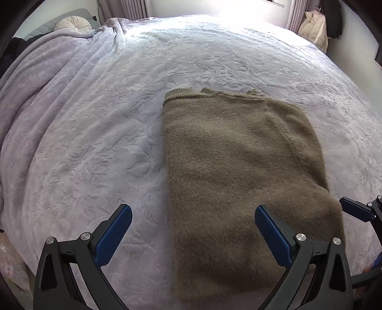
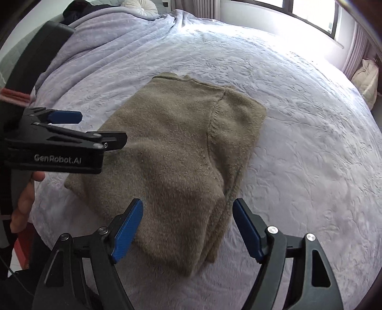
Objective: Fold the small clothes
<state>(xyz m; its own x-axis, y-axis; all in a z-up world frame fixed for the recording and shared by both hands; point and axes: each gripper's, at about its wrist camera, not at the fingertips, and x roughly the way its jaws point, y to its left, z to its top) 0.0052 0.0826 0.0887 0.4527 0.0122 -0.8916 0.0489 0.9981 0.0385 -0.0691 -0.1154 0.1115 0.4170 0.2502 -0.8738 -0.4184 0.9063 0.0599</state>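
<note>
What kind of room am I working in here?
Most likely a bedroom: a large bed under a pale lilac embossed bedspread, a round cream tufted cushion at its head, and pleated curtains by a bright window.

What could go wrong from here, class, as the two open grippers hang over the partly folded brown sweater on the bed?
1. The sweater is thick and fluffy; a pinch by the right gripper may catch only the top layer, undoing the fold.
2. The soft blanket could be grabbed along with it.
3. The left gripper straddles the sweater's edge, so a lift may be uneven.
</note>
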